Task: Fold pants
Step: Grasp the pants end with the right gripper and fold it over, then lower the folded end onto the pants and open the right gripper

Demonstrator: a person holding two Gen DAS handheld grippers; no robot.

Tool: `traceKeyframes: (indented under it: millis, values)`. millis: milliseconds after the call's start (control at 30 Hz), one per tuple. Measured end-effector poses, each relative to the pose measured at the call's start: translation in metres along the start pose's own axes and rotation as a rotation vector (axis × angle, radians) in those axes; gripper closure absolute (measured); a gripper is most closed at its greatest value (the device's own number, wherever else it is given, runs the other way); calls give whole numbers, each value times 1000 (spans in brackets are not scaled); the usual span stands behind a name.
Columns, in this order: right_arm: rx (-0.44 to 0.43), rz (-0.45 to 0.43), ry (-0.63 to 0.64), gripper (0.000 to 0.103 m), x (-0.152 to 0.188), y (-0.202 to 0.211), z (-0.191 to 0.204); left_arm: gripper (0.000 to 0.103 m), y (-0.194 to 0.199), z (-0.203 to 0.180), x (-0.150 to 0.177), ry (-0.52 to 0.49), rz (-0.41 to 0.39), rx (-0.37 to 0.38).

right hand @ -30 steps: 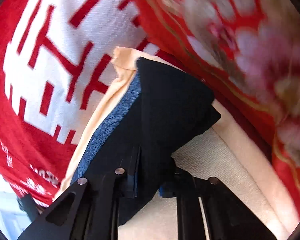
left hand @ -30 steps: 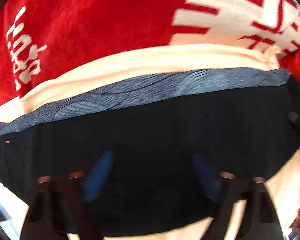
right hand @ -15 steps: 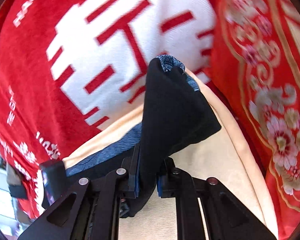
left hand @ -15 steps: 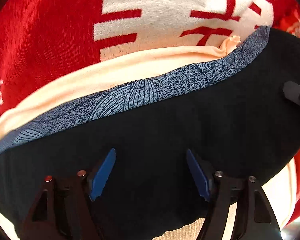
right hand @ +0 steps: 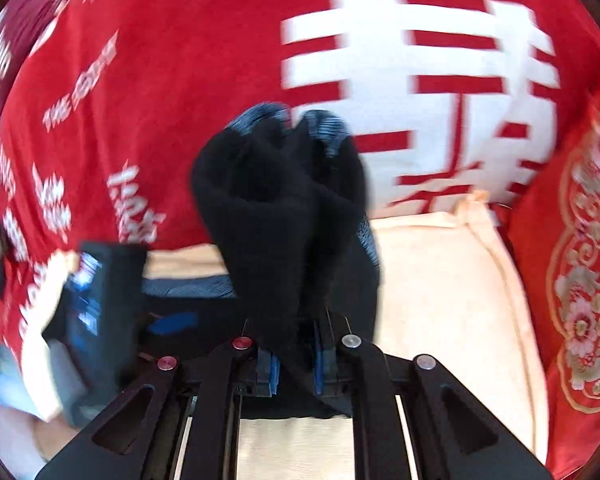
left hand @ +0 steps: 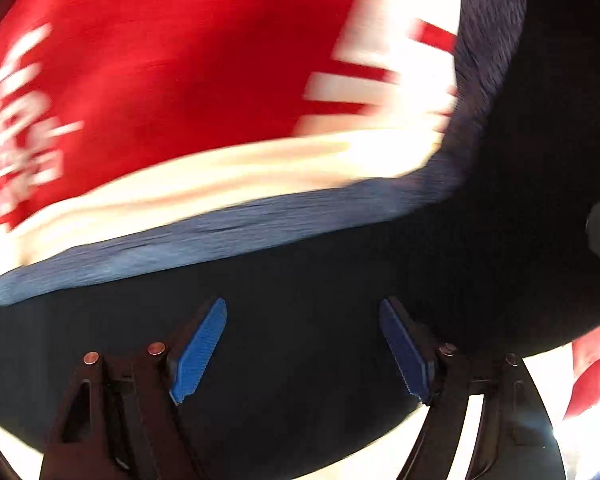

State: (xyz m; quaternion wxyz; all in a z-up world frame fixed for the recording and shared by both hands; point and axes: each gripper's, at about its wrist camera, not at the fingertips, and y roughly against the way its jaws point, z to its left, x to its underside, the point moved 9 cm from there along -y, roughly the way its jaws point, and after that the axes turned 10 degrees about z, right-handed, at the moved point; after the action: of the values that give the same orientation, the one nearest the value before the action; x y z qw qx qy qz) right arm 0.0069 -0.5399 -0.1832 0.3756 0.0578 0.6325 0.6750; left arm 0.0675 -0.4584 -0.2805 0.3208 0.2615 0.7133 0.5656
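Black pants (right hand: pixel 284 208) bunched, clamped in right gripper (right hand: pixel 294 360) above cream cushion (right hand: pixel 440 280); left gripper (left hand: pixel 302 344) wide, empty (over flat portion). Best carried across evenly, edges aligned.

A red blanket (right hand: pixel 180 92) with large white characters covers the background. A cream cloth (right hand: pixel 440 280) lies over it. A red floral-patterned fabric (right hand: pixel 580 280) borders the right edge.
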Motion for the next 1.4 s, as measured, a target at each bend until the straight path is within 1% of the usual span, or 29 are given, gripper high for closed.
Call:
traceKeyframes:
  millis: [100,133,167,233,267,300,333,367,400,433,533,567,600,633,700,733,800,900,933,967,1033,1133,1167,1200,1233,1267,1300,1367,1400]
  values:
    - [49,51,99,84,16,-27,51,23,15,67,17,64,13,-68]
    - [82,77,142,83,27,-42,71,23,20,97,25,93,18,-103]
    - [119,102,175,79,38,-57,84,23,21,113,30,108,24,-127]
    - [227,205,290,76,66,-98,114,23,19,162,48,157,78,-222]
    - [281,241,346,75,77,-111,124,23,18,175,53,175,96,-240]
    - [368,246,418,74,86,-118,134,23,17,191,60,207,111,-243]
    - [406,228,453,72,90,-115,142,23,19,204,65,233,113,-237]
    - [382,217,455,64,93,-109,149,23,20,212,67,248,109,-232]
    - [328,215,434,49,96,-101,154,23,22,218,69,254,102,-228]
    - [253,226,391,45,99,-92,156,23,23,223,70,254,97,-225]
    - [61,269,225,44,100,-75,144,23,23,230,78,250,101,-197]
    - [-38,281,101,44,97,-69,133,23,23,234,89,248,97,-178]
    - [-143,287,-37,44,92,-66,120,23,25,229,85,244,87,-155]
    - [-213,290,-130,44,89,-64,111,23,27,223,81,236,72,-129]
    - [-407,303,-334,44,80,-69,94,23,25,198,70,216,53,-90]
    - [-478,305,-390,44,78,-72,93,23,22,193,67,208,54,-76]
    - [-573,324,-465,45,81,-82,96,23,11,181,65,194,79,-58]
    - [-611,354,-561,45,93,-99,92,21,-18,175,62,178,121,-77]
    - [-622,352,-592,45,96,-103,90,13,-23,177,62,175,115,-93]
    - [-633,345,-626,45,96,-106,86,10,-24,182,60,184,96,-110]
    - [-652,325,-689,45,97,-108,80,8,-31,181,70,206,98,-78]
    - [-671,302,-760,45,92,-118,77,5,-38,188,73,202,96,-77]
    - [-683,298,-776,51,89,-121,76,5,-39,188,73,196,94,-81]
    - [-682,300,-790,81,85,-124,73,5,-33,196,86,195,94,-83]
    - [-672,306,-789,99,80,-125,72,5,-34,197,86,197,94,-83]
    - [-665,301,-781,98,76,-123,71,5,-31,190,92,198,95,-83]
    - [-667,288,-757,98,71,-116,71,5,-32,185,85,199,97,-81]
    - [-645,272,-647,98,62,-96,80,5,-28,191,84,209,110,-84]
    - [-621,287,-566,98,62,-86,89,5,-22,202,94,214,111,-94]
